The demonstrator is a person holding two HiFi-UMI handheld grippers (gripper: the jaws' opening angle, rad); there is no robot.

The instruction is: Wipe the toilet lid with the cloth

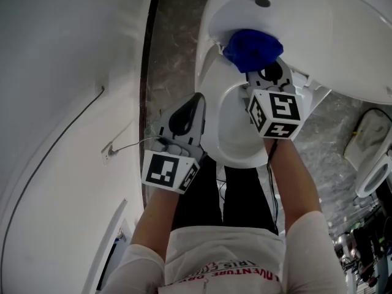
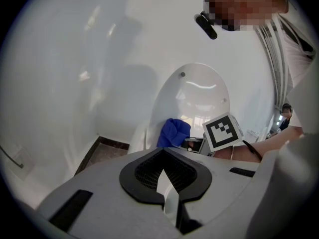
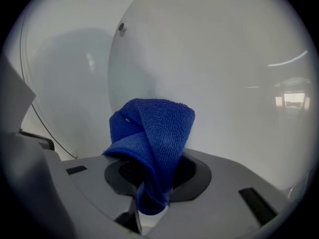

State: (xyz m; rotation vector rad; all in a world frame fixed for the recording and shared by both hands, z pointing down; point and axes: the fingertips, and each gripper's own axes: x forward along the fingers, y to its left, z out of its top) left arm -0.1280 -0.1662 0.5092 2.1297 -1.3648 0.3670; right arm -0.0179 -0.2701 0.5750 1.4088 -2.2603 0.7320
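Head view: the person stands over the toilet bowl (image 1: 236, 133) with a gripper in each hand. The toilet lid (image 1: 318, 35) is raised, its inner face turned toward the person. The right gripper (image 1: 262, 67) points at the lower part of the lid. The blue cloth (image 1: 252, 48) is bunched at its tip, just above the bowl's rear rim. The left gripper (image 1: 195, 101) hangs beside the bowl's left edge, over the dark marbled floor (image 1: 174, 41). Only this view shows both grippers together, and a thin cable (image 1: 61, 133) on the white wall (image 1: 55, 54) at left.

Left gripper view: the jaws of the left gripper (image 2: 165, 176) are drawn almost together, with a thin pale slit between them and nothing held. Beyond them the lid (image 2: 199, 96) stands upright with the cloth (image 2: 173, 132) low against it. The right gripper's marker cube (image 2: 222, 131) is just beside the cloth. Most of the lid's outline shows here; the other views crop it.

Right gripper view: the jaws of the right gripper (image 3: 152, 188) are clamped on the cloth (image 3: 152, 138), which rises out of them in a folded bunch. The lid (image 3: 219, 63) fills the background close behind the cloth; whether the two touch cannot be told. A small dark bumper (image 3: 121, 27) sits near the lid's top edge.
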